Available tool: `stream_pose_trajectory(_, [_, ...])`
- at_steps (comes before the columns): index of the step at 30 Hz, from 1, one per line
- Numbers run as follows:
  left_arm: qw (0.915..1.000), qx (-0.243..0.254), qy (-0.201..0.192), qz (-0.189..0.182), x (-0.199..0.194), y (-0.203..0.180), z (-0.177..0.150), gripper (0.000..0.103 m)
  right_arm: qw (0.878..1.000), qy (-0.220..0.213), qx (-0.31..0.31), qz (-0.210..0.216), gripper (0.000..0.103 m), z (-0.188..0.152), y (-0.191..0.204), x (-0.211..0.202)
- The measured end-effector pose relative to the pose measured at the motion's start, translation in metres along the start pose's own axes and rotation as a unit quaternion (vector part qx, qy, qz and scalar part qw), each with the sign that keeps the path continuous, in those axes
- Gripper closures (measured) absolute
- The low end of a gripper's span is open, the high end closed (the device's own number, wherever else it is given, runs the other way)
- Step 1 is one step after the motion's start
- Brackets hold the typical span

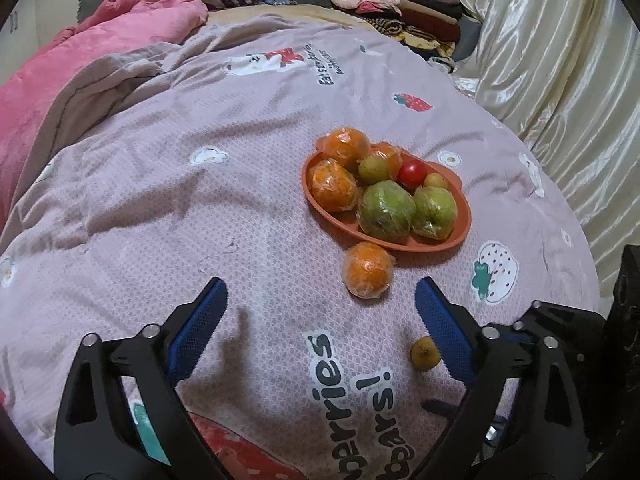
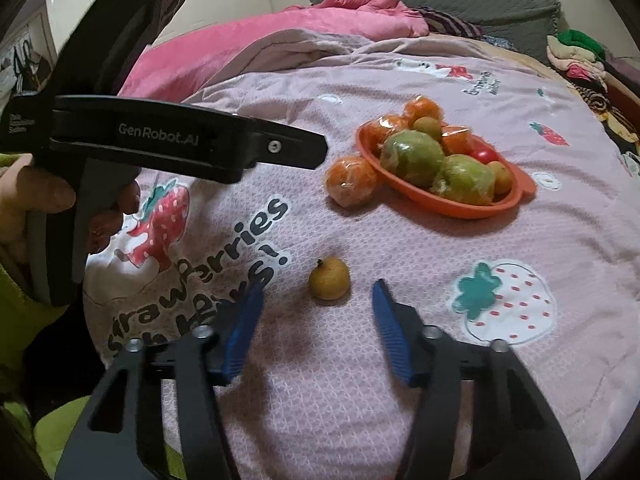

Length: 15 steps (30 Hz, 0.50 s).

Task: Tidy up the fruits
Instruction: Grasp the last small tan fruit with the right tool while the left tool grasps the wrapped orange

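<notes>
Pink strawberry-print bedding point(image 1: 248, 208) covers the bed that serves as the work surface, with a rumpled pink quilt point(image 1: 80, 52) toward the headboard and folded clothes point(image 1: 400, 8) stacked at the far corner. An orange tray point(image 1: 456, 240) sits toward the curtain-side edge of the bed, already loaded with 3 wrapped oranges, 2 green apples point(image 1: 386, 210), a red tomato point(image 1: 413, 173) and 2 small yellowish fruits. 2 pieces remain loose on the bedding: a wrapped orange point(image 1: 368, 269) touching or just beside the tray's near rim, and a small yellow fruit point(image 2: 329, 279) lying nearer the foot of the bed.

In the right wrist view, the right gripper point(image 2: 318, 294) hovers over the bedding, its blue pads spread wide and empty, with the small yellow fruit centred just ahead of the fingertips. The left gripper point(image 1: 322, 292) is likewise wide open and holds nothing; the loose orange lies ahead of it, slightly toward its right finger.

The step in hand appears to be picking up the small yellow fruit. Done well, that likely means bringing the pads down level on either side of its widest part, closing gently because the soft bedding gives, and choosing a free gap in the tray so the piled fruit does not roll out.
</notes>
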<state>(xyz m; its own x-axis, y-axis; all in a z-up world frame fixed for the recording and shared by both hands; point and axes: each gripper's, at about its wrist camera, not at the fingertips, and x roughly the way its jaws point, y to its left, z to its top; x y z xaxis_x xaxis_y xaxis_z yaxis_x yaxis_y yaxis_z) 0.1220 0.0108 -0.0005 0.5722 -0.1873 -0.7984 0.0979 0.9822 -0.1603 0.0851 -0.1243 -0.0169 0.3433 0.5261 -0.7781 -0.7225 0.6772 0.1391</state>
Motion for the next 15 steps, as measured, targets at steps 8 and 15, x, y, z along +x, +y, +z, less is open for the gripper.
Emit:
stream_pose_trajectory(8, [0.9996,0.008,0.016,-0.023,0.013,-0.006,-0.002,0.037,1.000,0.007,0.002,0.001,0.081,0.000,-0.008,0.017])
stream_pose_trajectory(15, [0.9988,0.016,0.024,-0.040,0.026,-0.014,0.003,0.053,1.000,0.002,0.010,0.014,0.081,-0.002,-0.013,0.011])
